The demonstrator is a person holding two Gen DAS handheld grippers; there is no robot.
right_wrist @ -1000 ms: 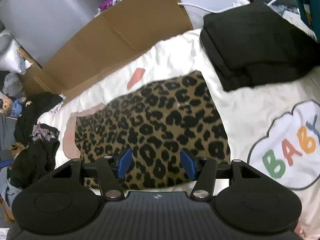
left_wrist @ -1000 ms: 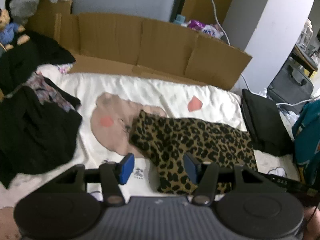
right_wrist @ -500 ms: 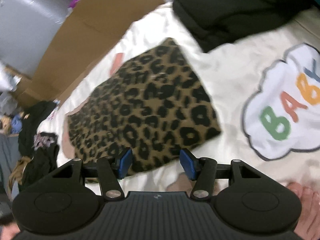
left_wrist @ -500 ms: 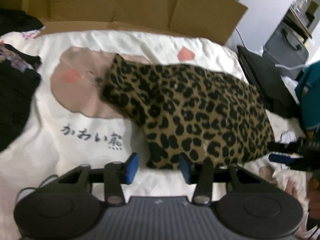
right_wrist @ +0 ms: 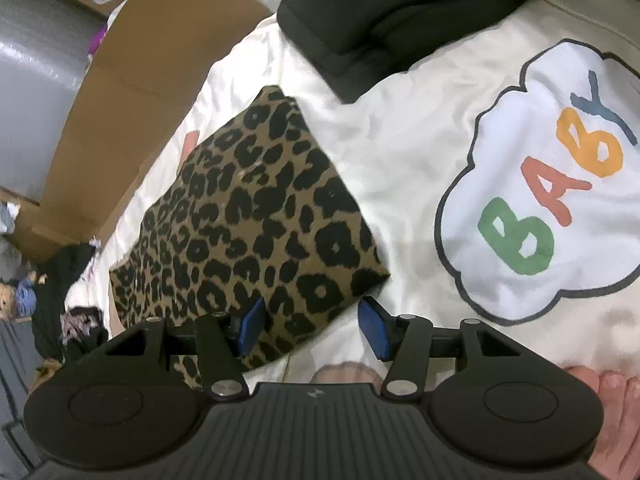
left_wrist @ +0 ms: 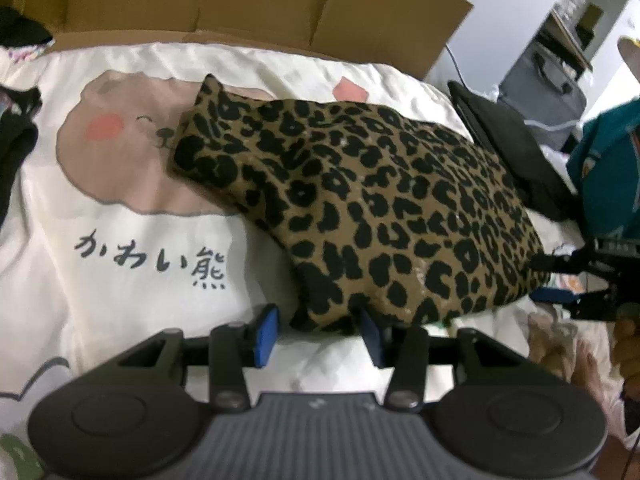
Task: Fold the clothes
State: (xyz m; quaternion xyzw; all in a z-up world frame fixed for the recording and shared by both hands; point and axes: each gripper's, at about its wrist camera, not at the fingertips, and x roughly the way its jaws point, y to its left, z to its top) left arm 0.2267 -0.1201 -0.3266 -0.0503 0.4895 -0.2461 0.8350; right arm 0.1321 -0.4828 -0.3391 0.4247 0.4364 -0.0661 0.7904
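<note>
A folded leopard-print garment [left_wrist: 360, 208] lies on the white printed bedcover [left_wrist: 120, 264]; it also shows in the right wrist view [right_wrist: 248, 216]. My left gripper [left_wrist: 318, 334] is open, low at the garment's near left corner, with the cloth edge between its blue pads. My right gripper [right_wrist: 312, 330] is open at the garment's near right corner, one pad over the cloth. The right gripper also shows at the right edge of the left wrist view [left_wrist: 576, 284], at the garment's corner.
A folded black garment [right_wrist: 400, 12] lies beyond the leopard one, by a cardboard wall [left_wrist: 240, 4]. Dark clothes [right_wrist: 64, 280] are piled at the left. A grey suitcase [left_wrist: 540, 88] and a teal bag [left_wrist: 608, 168] stand at the right. Bare toes [right_wrist: 612, 412] are near the right gripper.
Both grippers have come down and forward to the near edge of the leopard garment, one at each corner. Both stay open. The garment has not moved.
</note>
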